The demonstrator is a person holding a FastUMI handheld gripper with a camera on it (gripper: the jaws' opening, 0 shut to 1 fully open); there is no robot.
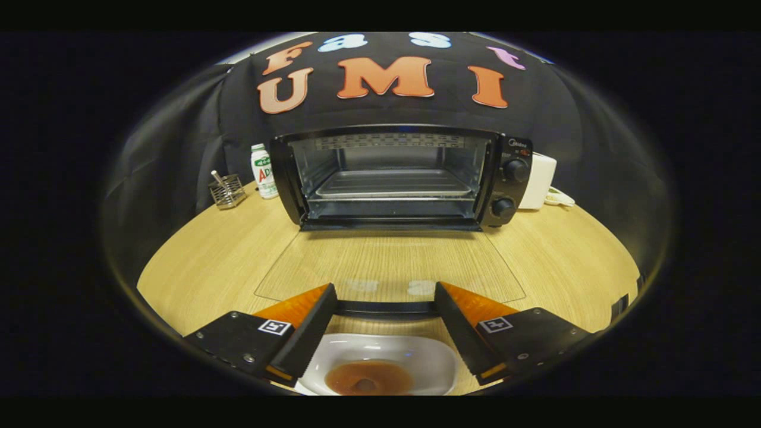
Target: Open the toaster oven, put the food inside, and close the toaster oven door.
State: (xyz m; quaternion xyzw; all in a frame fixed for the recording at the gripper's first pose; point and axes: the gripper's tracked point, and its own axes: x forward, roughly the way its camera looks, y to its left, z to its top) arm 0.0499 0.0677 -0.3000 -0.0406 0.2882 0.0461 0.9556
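oven [392, 178]: door [389, 270] down flat, straight ahead
dish [380, 362]: between fingers — food [368, 377] in it
hand-held gripper [383, 306]: wide open, holds nothing

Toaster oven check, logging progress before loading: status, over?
Gripper open, over white dish of food. Toaster oven door down flat. Path clear.

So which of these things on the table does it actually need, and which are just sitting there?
Needed:
- toaster oven, glass door already folded down
- white dish of brown food, below the open gripper

Just sitting there:
- bottle
- wire holder
- white appliance
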